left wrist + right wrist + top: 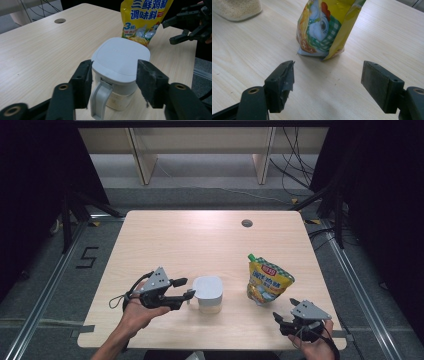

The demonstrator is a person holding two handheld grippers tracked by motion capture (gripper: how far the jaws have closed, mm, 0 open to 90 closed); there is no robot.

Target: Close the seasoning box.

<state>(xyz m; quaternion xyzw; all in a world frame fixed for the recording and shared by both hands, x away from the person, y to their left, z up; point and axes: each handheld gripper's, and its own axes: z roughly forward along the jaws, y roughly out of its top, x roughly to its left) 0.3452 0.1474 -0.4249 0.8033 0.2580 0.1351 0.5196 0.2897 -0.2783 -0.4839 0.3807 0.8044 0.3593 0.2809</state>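
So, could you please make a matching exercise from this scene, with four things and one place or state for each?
Things:
1. jar
2. pouch
3. left gripper
4. hole

Places or states:
A. far side of the table
B. standing before the right gripper
C. white lid on
D. open around the jar's handle

Pairs: 1-C, 2-B, 3-D, 4-A
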